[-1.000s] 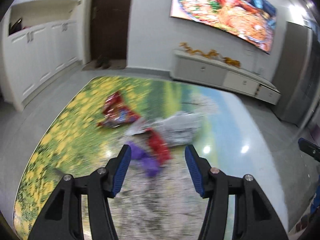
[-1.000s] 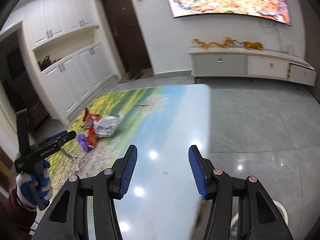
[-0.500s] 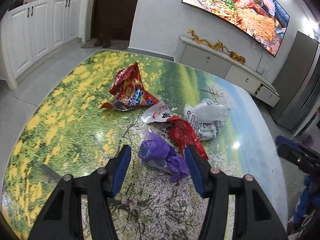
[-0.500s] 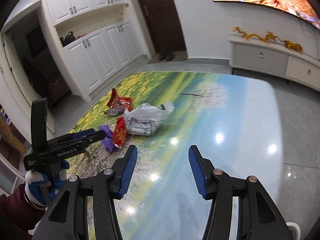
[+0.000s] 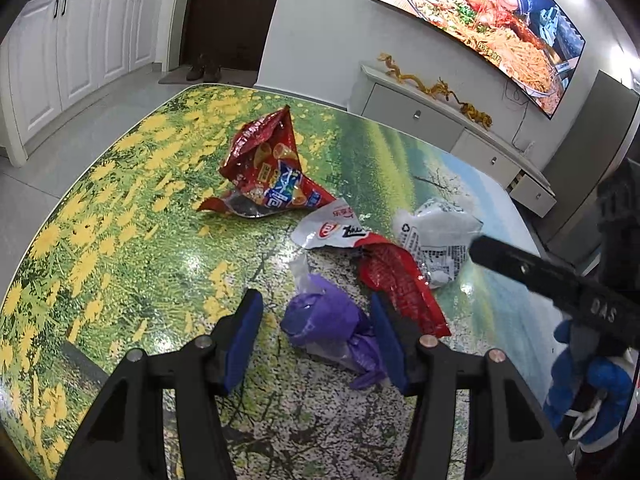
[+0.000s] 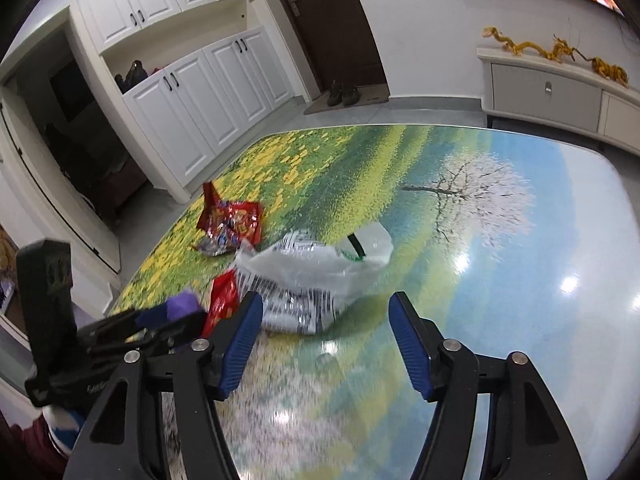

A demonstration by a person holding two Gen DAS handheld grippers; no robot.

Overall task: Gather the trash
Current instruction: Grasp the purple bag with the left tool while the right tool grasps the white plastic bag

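Observation:
On the landscape-print table (image 5: 120, 240) lies a pile of trash: a red snack bag (image 5: 268, 172), a white and red wrapper (image 5: 336, 232), a crumpled red wrapper (image 5: 400, 284), a clear printed bag (image 5: 436, 236) and a purple wrapper (image 5: 324, 320). My left gripper (image 5: 316, 340) is open and straddles the purple wrapper; the right pad is at its edge, the left pad apart. My right gripper (image 6: 326, 340) hovers just short of the clear printed bag (image 6: 312, 276). Its jaws are opening and the pads press on nothing. The red snack bag (image 6: 232, 220) lies farther back.
A blue-gloved hand (image 5: 592, 384) holds the right gripper at the table's right edge. White cabinets (image 6: 208, 92) and a dark door (image 6: 328, 20) stand beyond the table on the left. A low sideboard (image 5: 440, 124) runs under a wall screen (image 5: 480, 20).
My left gripper came forward and down, so the purple wrapper now lies between its fingers. My right gripper swung left toward the trash pile and its jaws widened.

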